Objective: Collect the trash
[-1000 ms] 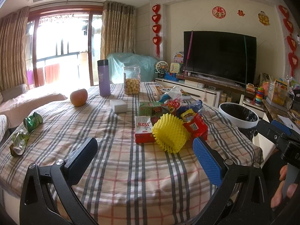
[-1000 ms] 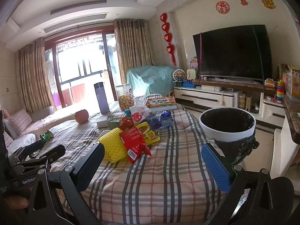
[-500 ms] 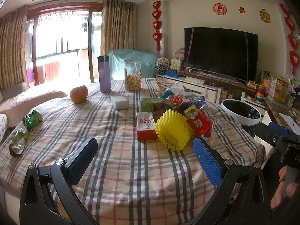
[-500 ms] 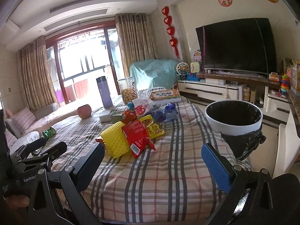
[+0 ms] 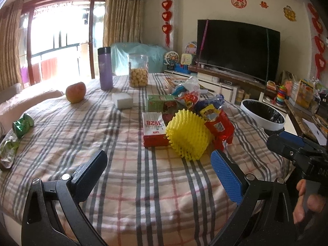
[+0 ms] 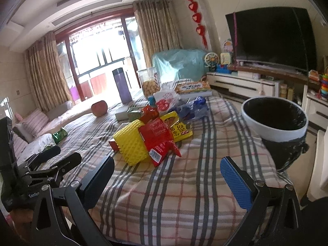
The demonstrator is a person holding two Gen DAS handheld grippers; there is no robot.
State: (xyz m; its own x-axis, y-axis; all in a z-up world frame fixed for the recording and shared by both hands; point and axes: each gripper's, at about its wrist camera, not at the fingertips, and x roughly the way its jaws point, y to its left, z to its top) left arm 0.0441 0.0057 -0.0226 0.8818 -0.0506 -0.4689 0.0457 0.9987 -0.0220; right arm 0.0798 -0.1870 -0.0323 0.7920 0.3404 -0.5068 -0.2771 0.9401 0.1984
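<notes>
A pile of trash lies mid-table: a yellow foam fruit net, a red snack wrapper, a red-and-white carton, a yellow packet, a green box and blue plastic. Green wrappers lie at the table's left edge. A white bin with a black liner stands off the right side. My left gripper is open and empty just short of the pile. My right gripper is open and empty, also in front of it.
An apple, a purple flask, a jar of biscuits and a white box stand farther back on the plaid cloth. A TV and a low cabinet line the right wall. A hand holds the other gripper.
Both grippers have moved a little closer to the table, so the trash pile and the bin look larger. Both stay open and empty.
</notes>
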